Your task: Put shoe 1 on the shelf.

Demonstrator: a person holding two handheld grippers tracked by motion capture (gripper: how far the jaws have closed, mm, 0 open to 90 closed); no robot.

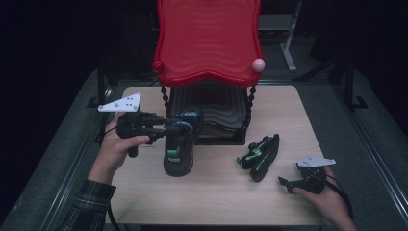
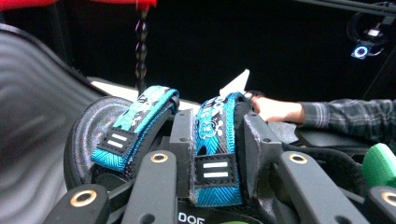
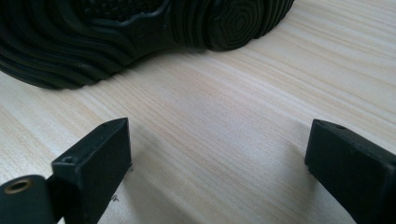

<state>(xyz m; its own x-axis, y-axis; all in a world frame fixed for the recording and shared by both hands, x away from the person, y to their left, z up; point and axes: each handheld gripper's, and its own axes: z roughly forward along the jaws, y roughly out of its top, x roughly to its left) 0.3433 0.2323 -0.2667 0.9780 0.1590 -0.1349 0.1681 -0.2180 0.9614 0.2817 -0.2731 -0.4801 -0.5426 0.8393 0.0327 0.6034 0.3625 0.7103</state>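
A black sandal (image 1: 179, 153) with blue straps hangs toe-down in front of the rack's lower shelf, its heel end just above the table. My left gripper (image 1: 182, 127) comes in from the left and is shut on it. In the left gripper view the two jaws (image 2: 217, 133) clamp one blue strap (image 2: 214, 140), and the second strap (image 2: 135, 121) lies free beside it. The matching sandal (image 1: 262, 155) lies on its side on the table at the right. My right gripper (image 1: 285, 183) rests low behind it, open and holding nothing (image 3: 219, 154), facing its ribbed sole (image 3: 116, 32).
A two-level rack stands at the table's far middle, with a red wavy top tray (image 1: 207, 38) over a black ribbed lower tray (image 1: 226, 115) (image 2: 28, 116) on beaded posts. Bare wooden tabletop (image 1: 216, 192) spreads in front. The table's edges drop to dark floor.
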